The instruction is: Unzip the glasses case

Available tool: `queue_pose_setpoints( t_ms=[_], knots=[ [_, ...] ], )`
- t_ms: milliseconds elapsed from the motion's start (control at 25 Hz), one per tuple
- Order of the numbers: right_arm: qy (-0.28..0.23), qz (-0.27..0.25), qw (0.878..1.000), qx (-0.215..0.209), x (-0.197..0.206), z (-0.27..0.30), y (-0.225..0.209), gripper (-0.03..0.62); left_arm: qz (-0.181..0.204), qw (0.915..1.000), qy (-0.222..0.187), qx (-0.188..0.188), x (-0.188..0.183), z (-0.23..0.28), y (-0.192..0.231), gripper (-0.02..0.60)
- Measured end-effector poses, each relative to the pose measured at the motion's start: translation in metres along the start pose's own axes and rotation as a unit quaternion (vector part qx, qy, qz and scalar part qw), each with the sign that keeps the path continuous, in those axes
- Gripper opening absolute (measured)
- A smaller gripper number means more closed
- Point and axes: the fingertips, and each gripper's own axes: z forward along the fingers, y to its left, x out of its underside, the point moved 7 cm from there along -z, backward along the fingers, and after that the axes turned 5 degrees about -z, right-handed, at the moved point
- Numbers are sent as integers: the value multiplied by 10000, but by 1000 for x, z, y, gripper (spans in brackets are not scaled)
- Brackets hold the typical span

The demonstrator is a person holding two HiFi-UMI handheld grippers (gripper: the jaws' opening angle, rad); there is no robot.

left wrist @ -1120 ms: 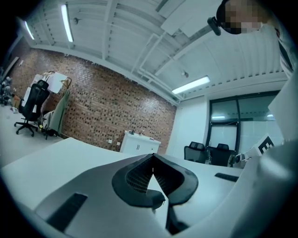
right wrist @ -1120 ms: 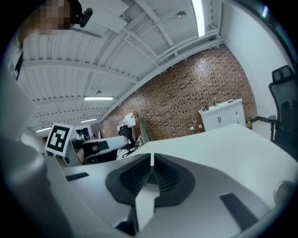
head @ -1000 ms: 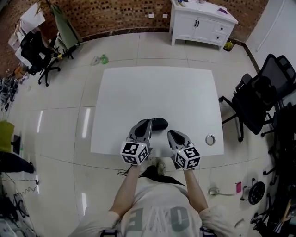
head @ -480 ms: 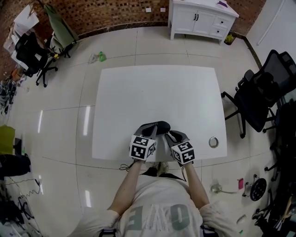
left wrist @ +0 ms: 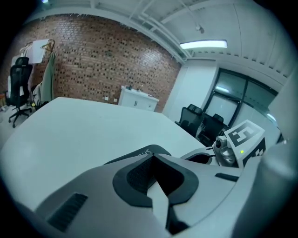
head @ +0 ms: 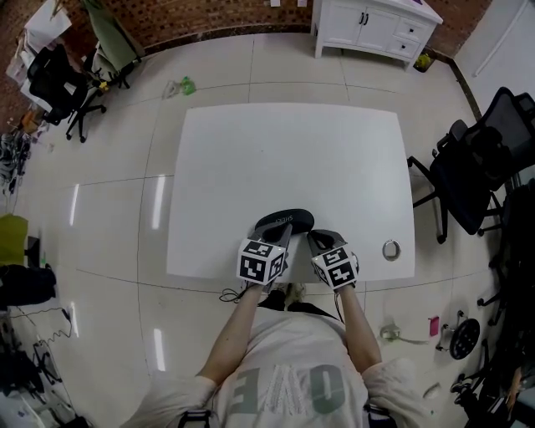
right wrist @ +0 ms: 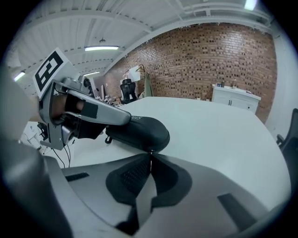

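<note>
A white table (head: 292, 159) is standing on glossy floor tiles (head: 109, 226); a white cabinet (head: 376, 25) is sitting against a brick wall (head: 209, 12), office chairs (head: 472, 171) flanking.

The right gripper (right wrist: 150, 157), jaws together, touches the black glasses case (right wrist: 139, 132) at its near end; the left gripper (right wrist: 120, 119) lies over its left end.

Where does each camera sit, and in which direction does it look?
Head view: on the person's head, looking steeply down on the white rectangular table; forearms, left claw and right claw show.
Left gripper view: on the left claw, looking along its closed jaws across the table to the red brick wall; right claw at right.
Right gripper view: on the right claw, jaws together, looking across the table; left claw at left.
Shared: both gripper views show the black oval glasses case and the wall.
</note>
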Motion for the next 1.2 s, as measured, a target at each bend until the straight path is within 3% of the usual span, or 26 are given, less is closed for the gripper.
queue_pose_setpoints(
  t_ms=[160,360,560,600,760,1200],
  knots=[
    [158,-166,9997,60,-2,-1,3,0,43,10000,-10,-7,1,-1,1,-8],
    [166,-305,9993,-171,-2,-8,21,0,55,9998,-185,-36,-3,-4,-4,-8],
    [158,-684,9962,-511,-7,-3,50,0,681,9973,36,-267,-5,8,-21,-8],
    [166,-716,9959,-533,-8,-2,52,0,661,9974,21,-303,-4,9,-20,-8],
    [229,-779,9954,-516,-4,-4,48,0,-59,9997,-214,-98,-1,8,-15,-8],
    [297,-688,9972,-39,-3,-4,16,0,-293,9994,-175,-21,1,9,-15,-8]
  ],
)
